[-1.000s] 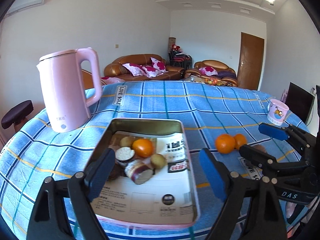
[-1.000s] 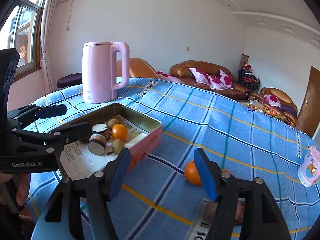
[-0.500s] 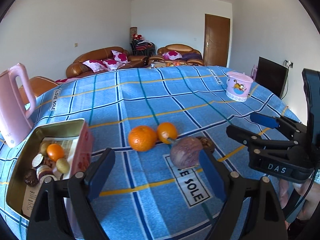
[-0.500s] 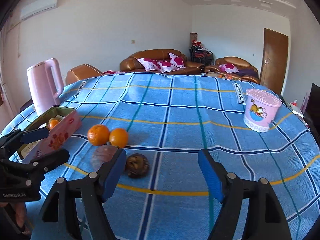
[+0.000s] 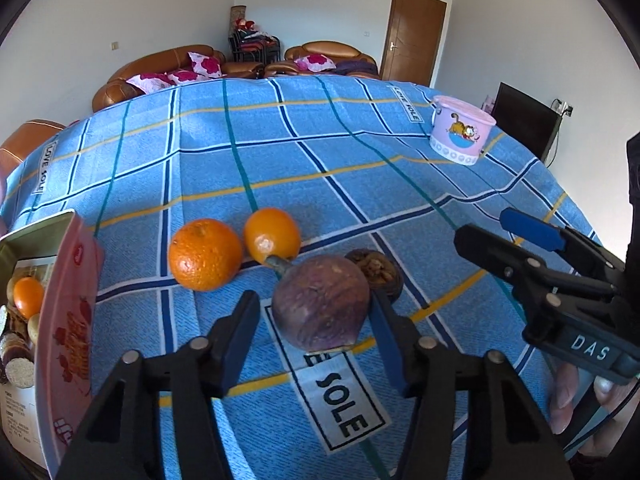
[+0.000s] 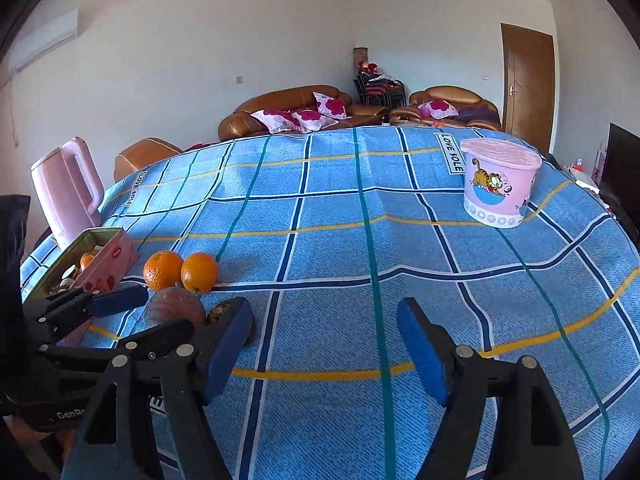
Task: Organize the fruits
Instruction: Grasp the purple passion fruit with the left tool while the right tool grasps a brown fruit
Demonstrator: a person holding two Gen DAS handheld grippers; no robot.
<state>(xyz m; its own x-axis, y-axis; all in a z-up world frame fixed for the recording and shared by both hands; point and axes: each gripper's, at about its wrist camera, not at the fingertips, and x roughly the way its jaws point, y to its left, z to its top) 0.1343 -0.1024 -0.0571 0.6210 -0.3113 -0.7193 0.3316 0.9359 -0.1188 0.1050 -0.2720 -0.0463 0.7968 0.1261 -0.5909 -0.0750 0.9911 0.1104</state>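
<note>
your left claw (image 5: 316,336) straddles the purple fruit (image 5: 320,308), jaws just closing, left pad not yet touching. stem points far-left toward the small orange (image 5: 272,236). right claw (image 6: 324,344) gapes empty, farther right.

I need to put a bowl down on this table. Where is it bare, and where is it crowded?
Bare: the wide cloth between the oranges and the pink tub. Crowded: the near left, around the tin, purple fruit and walnut.

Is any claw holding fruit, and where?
Nothing yet. The left gripper has just been closing its jaws around the purple fruit, pads not gripping; right gripper empty.
</note>
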